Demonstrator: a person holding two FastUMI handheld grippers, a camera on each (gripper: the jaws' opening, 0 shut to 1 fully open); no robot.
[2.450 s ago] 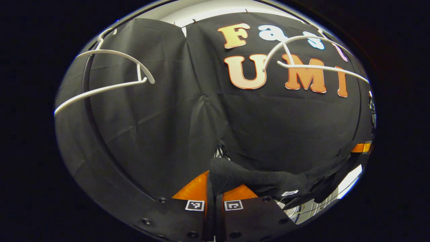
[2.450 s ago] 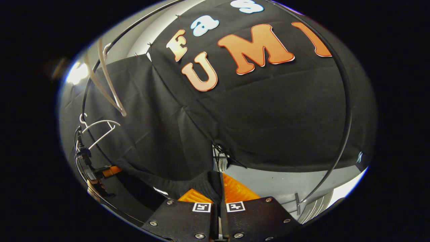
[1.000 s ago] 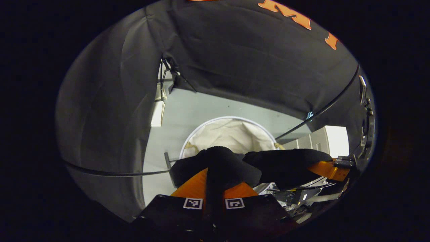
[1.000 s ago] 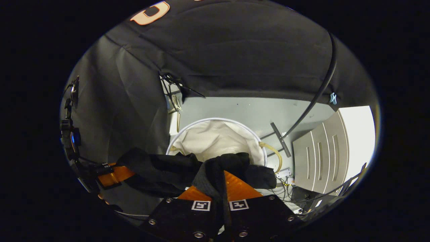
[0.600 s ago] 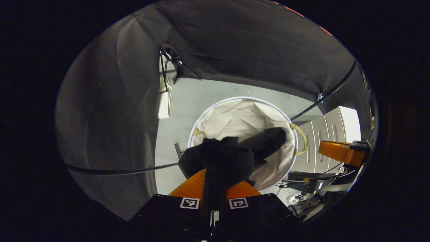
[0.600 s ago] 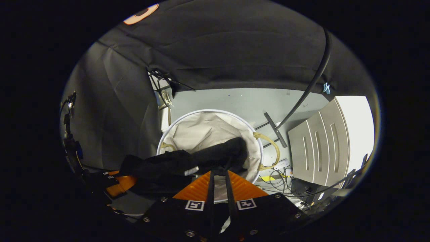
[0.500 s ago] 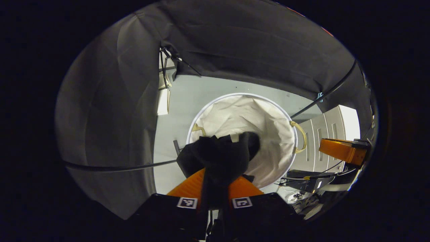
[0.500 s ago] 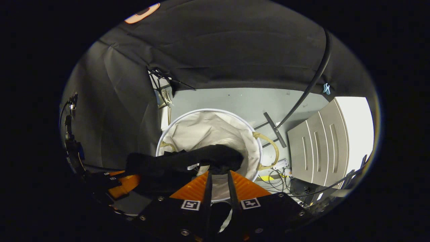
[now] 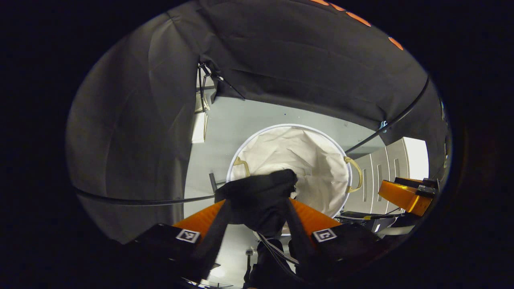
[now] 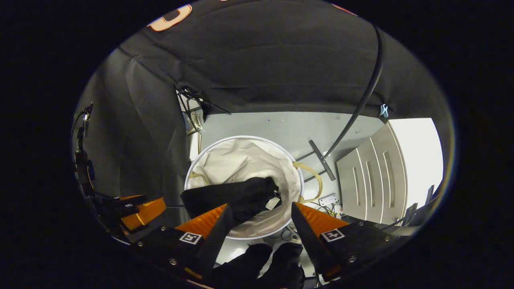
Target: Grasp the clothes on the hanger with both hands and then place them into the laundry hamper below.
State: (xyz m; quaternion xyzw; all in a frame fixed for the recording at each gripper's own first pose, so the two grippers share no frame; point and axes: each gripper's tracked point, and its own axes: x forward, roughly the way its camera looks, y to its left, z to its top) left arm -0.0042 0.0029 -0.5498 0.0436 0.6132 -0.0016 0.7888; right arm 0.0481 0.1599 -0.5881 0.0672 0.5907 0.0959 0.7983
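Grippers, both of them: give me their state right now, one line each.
Left gripper: open, fingers spread; the black garment lies between them, unpinched, over the hamper.
Right gripper: open, holding nothing.

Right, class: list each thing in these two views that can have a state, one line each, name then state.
left gripper: open, dark garment between its spread fingers, hamper beyond.
right gripper: open, nothing gripped.
dark garment: released, bunched, lying over the hamper's near rim and into its opening.
laundry hamper: upright on the floor, open-topped, pale liner showing.
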